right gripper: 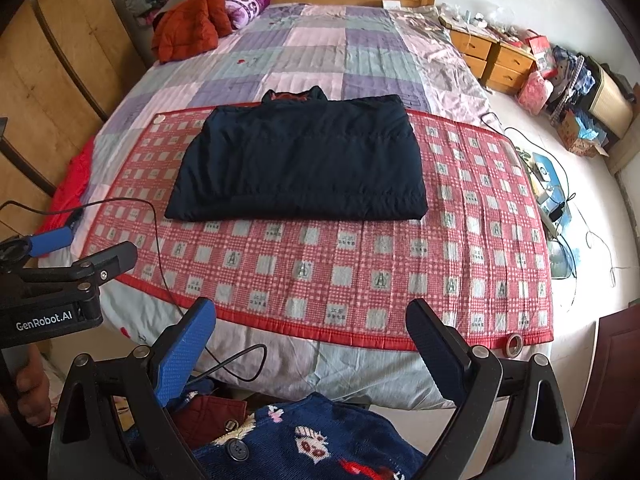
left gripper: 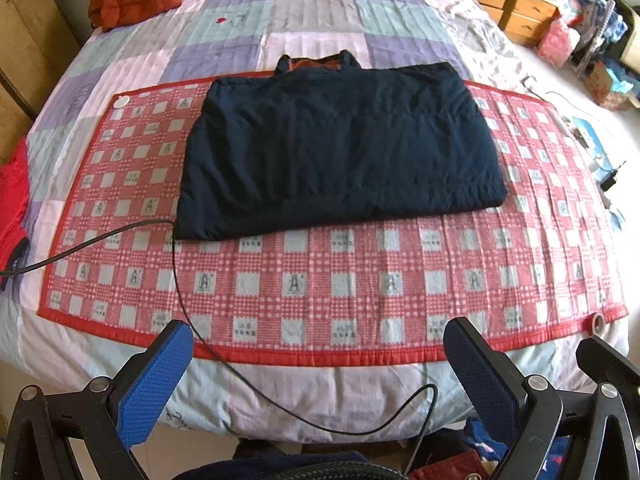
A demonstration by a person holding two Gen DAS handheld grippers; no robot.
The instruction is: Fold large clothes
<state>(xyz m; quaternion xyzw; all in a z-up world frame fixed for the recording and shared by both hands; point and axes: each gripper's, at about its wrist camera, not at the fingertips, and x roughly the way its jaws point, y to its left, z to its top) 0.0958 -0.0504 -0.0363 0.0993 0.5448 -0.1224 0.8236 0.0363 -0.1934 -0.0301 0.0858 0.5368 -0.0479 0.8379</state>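
Observation:
A dark navy padded jacket (left gripper: 340, 148) lies folded into a flat rectangle on a red checked mat (left gripper: 320, 280) on the bed, collar at the far side. It also shows in the right wrist view (right gripper: 300, 164), on the mat (right gripper: 360, 272). My left gripper (left gripper: 316, 344) is open and empty, held back over the bed's near edge, well short of the jacket. My right gripper (right gripper: 312, 320) is open and empty, also at the near edge. The left gripper (right gripper: 76, 248) shows at the left of the right wrist view.
A black cable (left gripper: 176, 272) crosses the mat's left part. An orange jacket (right gripper: 188, 28) lies at the bed's far left. A tape roll (right gripper: 514, 344) sits on the mat's near right corner. Knitted blue clothing (right gripper: 312, 440) lies below the grippers. Drawers (right gripper: 496, 60) and clutter stand right.

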